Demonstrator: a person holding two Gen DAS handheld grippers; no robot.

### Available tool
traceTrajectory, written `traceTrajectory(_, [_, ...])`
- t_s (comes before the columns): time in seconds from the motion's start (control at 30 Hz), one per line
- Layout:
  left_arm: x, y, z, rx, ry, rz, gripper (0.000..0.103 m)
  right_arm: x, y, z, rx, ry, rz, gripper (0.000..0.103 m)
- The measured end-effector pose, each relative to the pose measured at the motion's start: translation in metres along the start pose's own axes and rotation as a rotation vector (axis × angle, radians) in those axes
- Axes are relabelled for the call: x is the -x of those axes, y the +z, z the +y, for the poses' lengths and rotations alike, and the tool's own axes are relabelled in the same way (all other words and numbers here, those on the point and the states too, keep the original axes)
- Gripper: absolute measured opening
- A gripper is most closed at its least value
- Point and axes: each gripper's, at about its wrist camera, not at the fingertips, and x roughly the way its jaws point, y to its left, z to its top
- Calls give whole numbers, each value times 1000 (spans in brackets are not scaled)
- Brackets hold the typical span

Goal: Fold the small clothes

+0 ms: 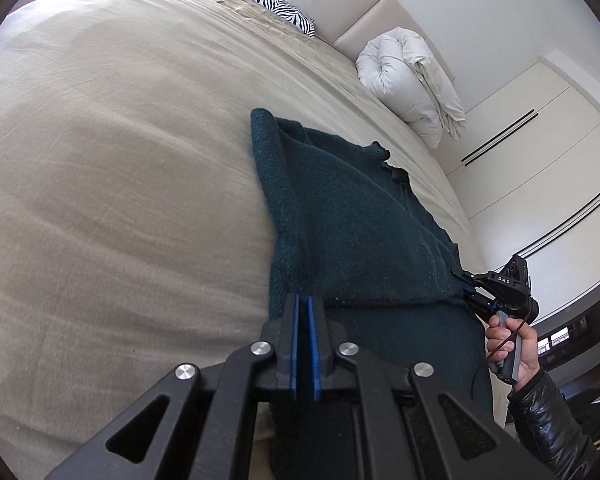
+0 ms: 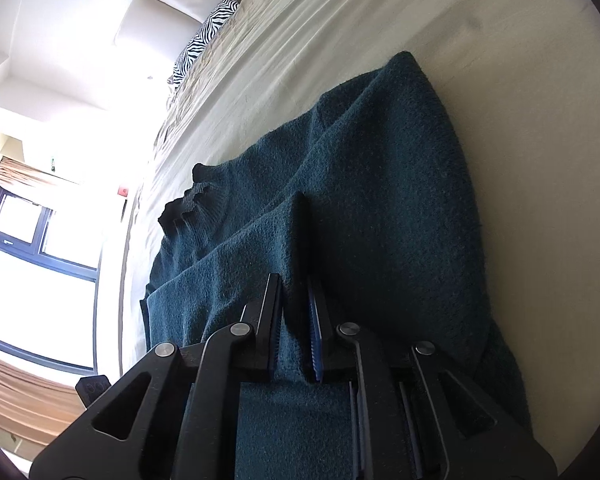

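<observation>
1. Sweater (image 1: 352, 216), dark teal knit, lies on the beige bed (image 1: 112, 168) toward its right side; the collar (image 2: 188, 200) points to the far end, where a zebra pillow (image 1: 268, 2) and a rolled white duvet (image 1: 408, 80) sit.
2. Left gripper (image 1: 303, 328): blue pads nearly pressed together at the near hem; whether any fabric sits between them, cannot tell.
3. Right gripper (image 2: 296, 320): jaws pinching a raised ridge of the knit, cloth visibly bunched between the pads. From the left wrist view it sits at the sweater's right edge, with the person's hand (image 1: 508, 352) on the handle.
4. Handling guess: soft, thick, limp, light; fuzzy, so unlikely to slip, but it sags and stretches between two holds.
5. Best holds look like hem corners or shoulder seams, pinching both layers, not mid-panel.
</observation>
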Motion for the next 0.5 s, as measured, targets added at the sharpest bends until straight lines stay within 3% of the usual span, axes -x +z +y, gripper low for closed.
traceTrajectory(0.07, [10,-10,-2,4,-6,-3,15,11,-4,-1,-4,-19,-12,12])
traceTrajectory(0.13, [23,-23,-7,-2,-4,-15,38,26,-11,-1,-17,-25,-28,24])
traceTrajectory(0.2, [38,-41,-12,-21,21,-30,59,47,-23,-3,-31,-1,-64,58])
traceTrajectory(0.23, [44,-51,-14,-22,32,-34,65,59,-31,-4,-38,11,-90,61])
traceTrajectory(0.33, [62,-83,-17,0,28,-23,65,90,-55,-7,-36,28,-128,61])
traceTrajectory(0.5, [85,-132,-16,70,44,1,66,127,-102,-12,0,-60,-129,61])
